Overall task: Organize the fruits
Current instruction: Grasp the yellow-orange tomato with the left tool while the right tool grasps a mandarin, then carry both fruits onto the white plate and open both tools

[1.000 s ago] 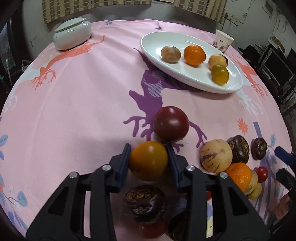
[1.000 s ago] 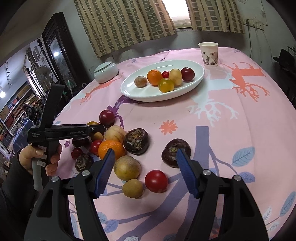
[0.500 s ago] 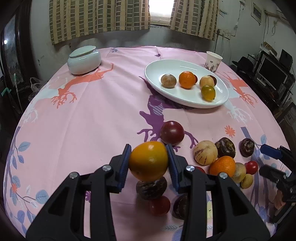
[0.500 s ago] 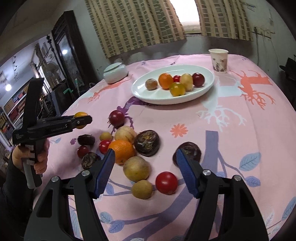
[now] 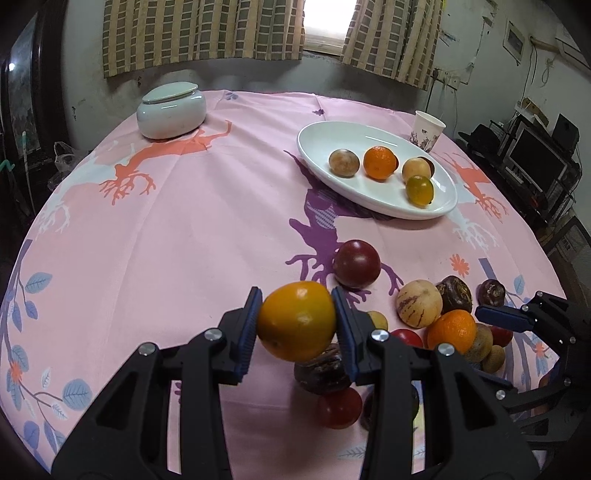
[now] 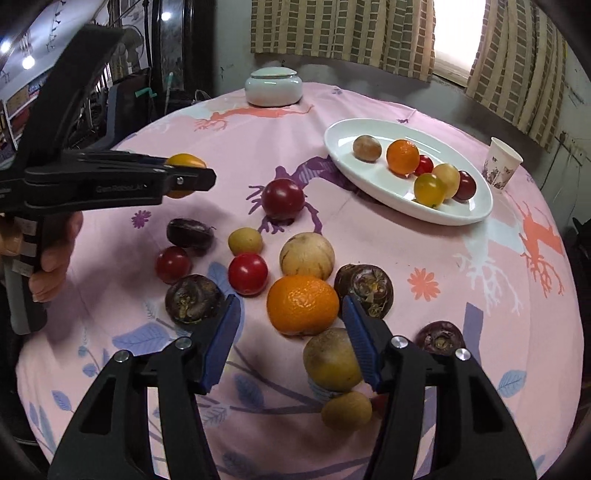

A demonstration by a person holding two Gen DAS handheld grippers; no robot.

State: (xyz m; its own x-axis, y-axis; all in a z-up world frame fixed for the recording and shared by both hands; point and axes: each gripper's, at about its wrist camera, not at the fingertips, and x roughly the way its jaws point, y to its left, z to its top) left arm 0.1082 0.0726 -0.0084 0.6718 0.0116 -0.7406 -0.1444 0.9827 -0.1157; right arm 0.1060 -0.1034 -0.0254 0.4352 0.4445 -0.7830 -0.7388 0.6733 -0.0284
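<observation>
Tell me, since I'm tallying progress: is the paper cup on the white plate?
No, the paper cup stands on the tablecloth beyond the white plate.

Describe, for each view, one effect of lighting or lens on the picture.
Left wrist view: the window is blown out white, and the yellow fruit in the left tongs carries small glints. Right wrist view: the table edge bows from fisheye distortion, and the hand looks blurred.

The scene is being lit dimly, mostly by daylight from the overexposed bright window gap (image 5: pixel 325 26) between checked curtains. Soft shadows are being cast on the pink patterned tablecloth (image 5: pixel 184 240). Edges are being bent and darkened by fisheye distortion.
</observation>
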